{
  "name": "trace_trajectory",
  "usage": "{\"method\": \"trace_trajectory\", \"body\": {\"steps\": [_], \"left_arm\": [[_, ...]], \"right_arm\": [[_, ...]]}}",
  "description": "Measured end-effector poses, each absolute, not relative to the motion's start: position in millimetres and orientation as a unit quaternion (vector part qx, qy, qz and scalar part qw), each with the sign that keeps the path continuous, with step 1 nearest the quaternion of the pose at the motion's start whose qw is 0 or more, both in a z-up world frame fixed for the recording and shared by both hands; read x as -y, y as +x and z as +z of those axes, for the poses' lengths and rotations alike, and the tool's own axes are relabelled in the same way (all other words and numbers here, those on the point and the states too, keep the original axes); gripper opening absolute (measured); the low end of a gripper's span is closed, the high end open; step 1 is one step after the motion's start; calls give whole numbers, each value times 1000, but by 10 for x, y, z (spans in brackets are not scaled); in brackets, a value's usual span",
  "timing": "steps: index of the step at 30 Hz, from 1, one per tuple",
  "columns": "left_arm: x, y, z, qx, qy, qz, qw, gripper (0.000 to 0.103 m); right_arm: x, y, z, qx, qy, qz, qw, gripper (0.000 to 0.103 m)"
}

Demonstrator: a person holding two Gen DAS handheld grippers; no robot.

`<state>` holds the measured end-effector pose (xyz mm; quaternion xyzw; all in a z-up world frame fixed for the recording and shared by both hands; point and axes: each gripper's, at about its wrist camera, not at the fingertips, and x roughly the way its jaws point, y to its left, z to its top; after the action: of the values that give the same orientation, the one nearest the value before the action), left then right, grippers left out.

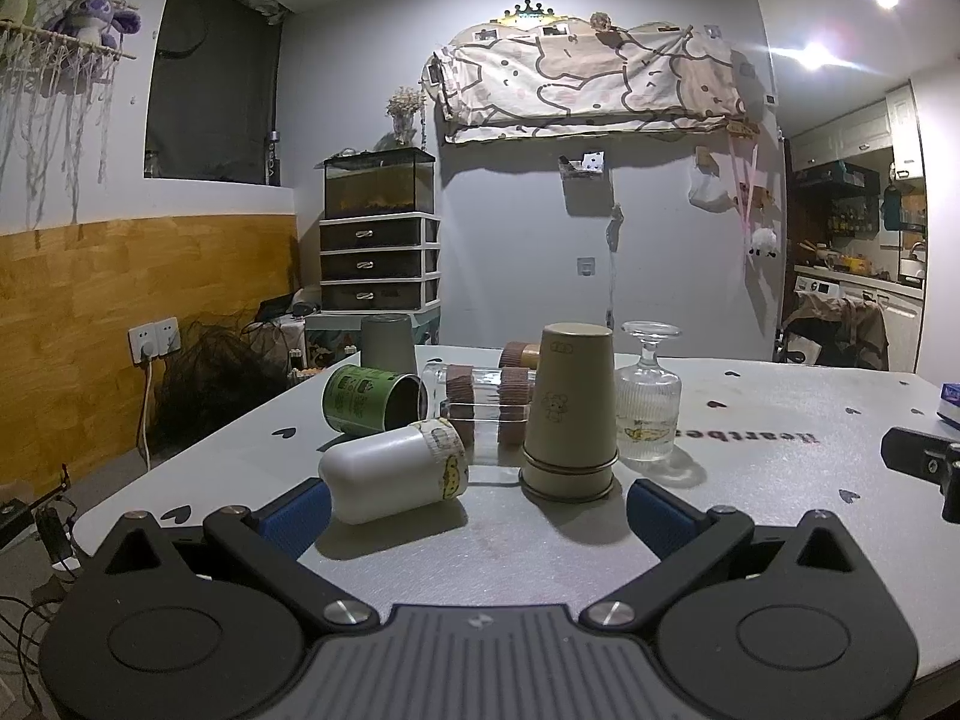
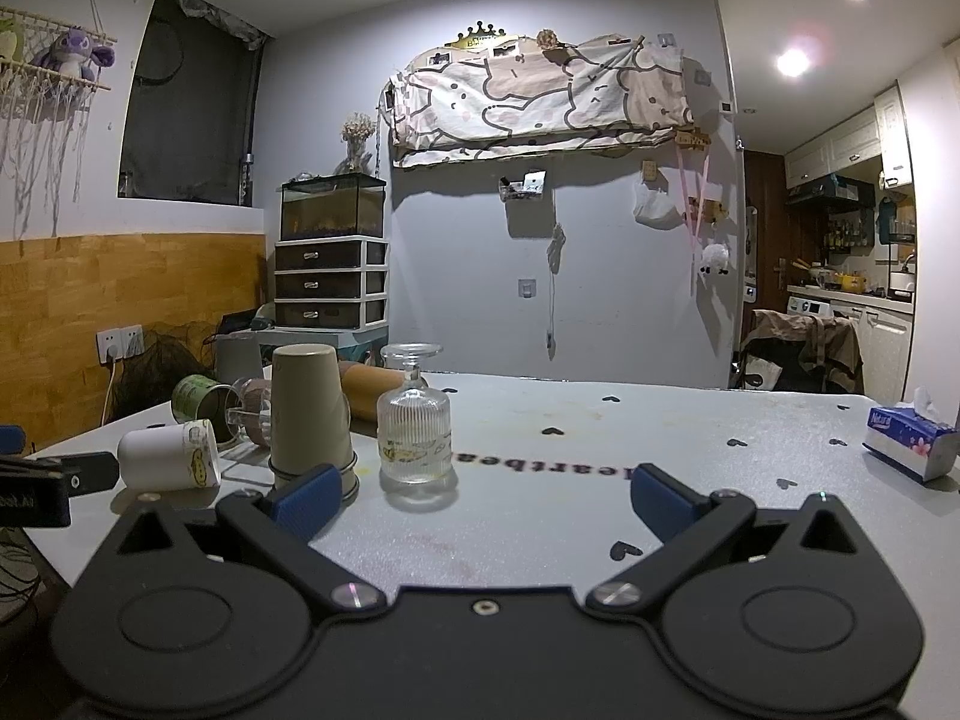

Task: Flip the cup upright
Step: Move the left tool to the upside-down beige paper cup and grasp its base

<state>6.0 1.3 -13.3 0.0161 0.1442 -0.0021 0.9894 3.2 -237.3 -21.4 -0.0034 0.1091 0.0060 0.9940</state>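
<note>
A beige paper cup stands upside down on the grey table; it also shows in the right wrist view. A white cup with a yellow cartoon lies on its side to its left, seen too in the right wrist view. A glass goblet stands upside down to the right of the beige cup, also in the right wrist view. My left gripper is open and empty, just short of the white and beige cups. My right gripper is open and empty, near the goblet.
A green can and a clear container with brown cupcake liners lie on their sides behind the cups. A grey cup stands inverted at the far edge. A tissue box sits at the table's right.
</note>
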Motion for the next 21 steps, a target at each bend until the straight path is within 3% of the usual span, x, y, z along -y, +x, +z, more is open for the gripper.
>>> {"method": "trace_trajectory", "body": {"steps": [21], "left_arm": [[198, 934, 214, -75, 20, -37, 996, 103]], "right_arm": [[2387, -51, -181, -102, 7, 14, 995, 103]]}}
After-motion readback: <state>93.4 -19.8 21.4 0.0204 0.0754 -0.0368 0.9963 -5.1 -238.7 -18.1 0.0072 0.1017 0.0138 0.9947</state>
